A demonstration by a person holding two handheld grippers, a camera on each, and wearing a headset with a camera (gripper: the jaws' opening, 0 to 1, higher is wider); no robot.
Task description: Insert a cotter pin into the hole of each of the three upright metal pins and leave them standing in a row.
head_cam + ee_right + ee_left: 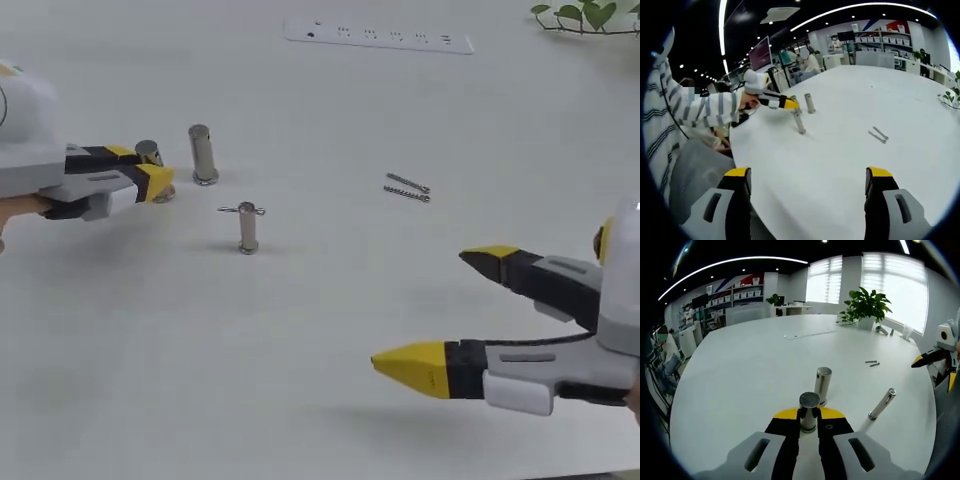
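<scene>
Left gripper [809,417] jaws clamped on upright pin [809,401]; right gripper [808,174] jaws wide apart, empty; two loose cotter pins [407,188] on counter [320,340].

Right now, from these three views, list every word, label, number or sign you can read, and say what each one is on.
No text can be read.
The power strip: dark marks by its sockets, too small to read.
The shelf boxes: any labels are blurred.
The wall graphic: red and blue shapes, no legible letters.
The metal pins: bare metal, no markings seen.
</scene>
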